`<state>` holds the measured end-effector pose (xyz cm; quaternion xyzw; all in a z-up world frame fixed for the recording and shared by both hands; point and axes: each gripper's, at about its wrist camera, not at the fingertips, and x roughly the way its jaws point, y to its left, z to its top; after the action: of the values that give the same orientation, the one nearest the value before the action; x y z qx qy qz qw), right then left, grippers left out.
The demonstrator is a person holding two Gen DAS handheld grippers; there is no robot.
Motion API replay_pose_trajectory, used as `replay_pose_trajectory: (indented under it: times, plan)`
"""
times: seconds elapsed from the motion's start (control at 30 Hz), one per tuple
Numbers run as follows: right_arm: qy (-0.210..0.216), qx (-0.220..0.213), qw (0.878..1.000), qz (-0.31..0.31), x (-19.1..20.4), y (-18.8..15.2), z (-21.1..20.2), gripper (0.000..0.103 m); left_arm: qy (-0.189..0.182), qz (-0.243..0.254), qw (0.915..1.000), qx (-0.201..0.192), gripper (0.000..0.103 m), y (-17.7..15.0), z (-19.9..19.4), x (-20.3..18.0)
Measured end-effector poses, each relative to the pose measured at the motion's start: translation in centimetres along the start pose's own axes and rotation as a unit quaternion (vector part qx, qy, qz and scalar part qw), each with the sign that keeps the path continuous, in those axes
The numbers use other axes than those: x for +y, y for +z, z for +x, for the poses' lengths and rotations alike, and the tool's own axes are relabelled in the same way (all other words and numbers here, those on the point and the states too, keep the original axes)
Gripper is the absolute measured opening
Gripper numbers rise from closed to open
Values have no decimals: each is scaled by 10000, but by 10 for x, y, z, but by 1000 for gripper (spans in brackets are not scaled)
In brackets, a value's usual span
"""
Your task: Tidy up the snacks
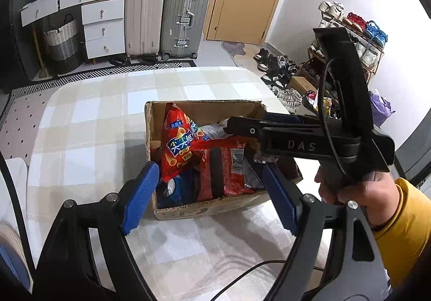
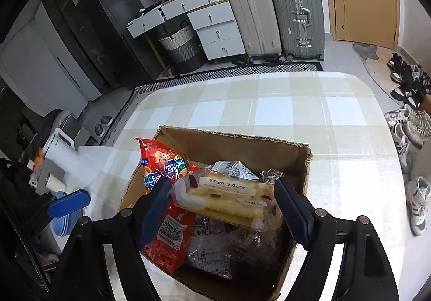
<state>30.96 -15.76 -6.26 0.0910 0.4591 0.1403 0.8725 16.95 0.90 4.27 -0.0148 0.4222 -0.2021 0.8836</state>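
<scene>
The box [image 2: 231,144] of snacks is set on the counter [image 2: 296,112]. The right claw [image 2: 223,206] is spread around the biscuit pack [image 2: 223,198], its pads not seen to press. The left claw [image 1: 210,193] is held apart over the box.

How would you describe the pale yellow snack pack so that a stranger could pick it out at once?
Find the checked table, then the open cardboard box on it. The pack lies on top of the pile inside, between the right gripper's open blue pads. It alone is clear-wrapped and pale yellow; its neighbours are red or grey.
</scene>
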Motion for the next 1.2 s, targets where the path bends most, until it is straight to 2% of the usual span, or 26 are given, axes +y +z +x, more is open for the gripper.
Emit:
replay_pose_trajectory:
  times: [0.13,0.2,0.3,0.47,0.53,0.7,0.77,0.83,1.0,1.2]
  plan:
    - [-38,-344,9994,-27,0,-1,-19,80,34,-59,10000,-62,78,-2,-7,3]
    - [90,-500,9987,16,0,-3,-33,80,-44,-207,9997,-125,78,-5,-12,5]
    - [246,-786,9966,6,4,-11,-58,80,64,-430,9988,-238,78,-11,-25,4]
    - [204,-1307,9910,-206,17,-51,-103,81,349,-547,9957,-660,79,-30,-56,-10]
    - [133,-1477,9886,-273,23,-69,-117,85,432,-493,9946,-808,80,-40,-71,-20]
    - [14,-1820,9824,-413,37,-117,-149,86,653,-244,9911,-1134,81,-65,-110,-49]
    - [-60,-1936,9801,-445,43,-135,-161,86,795,-156,9887,-1260,83,-75,-126,-60]
    - [-98,-2070,9774,-420,48,-149,-171,92,843,-142,9866,-1389,89,-86,-144,-70]
    - [-44,-2388,9704,-349,60,-182,-196,95,980,-412,9819,-1566,102,-114,-183,-81]
    - [-156,-2633,9630,-551,72,-212,-206,99,1217,-321,9743,-1871,102,-153,-213,-92]
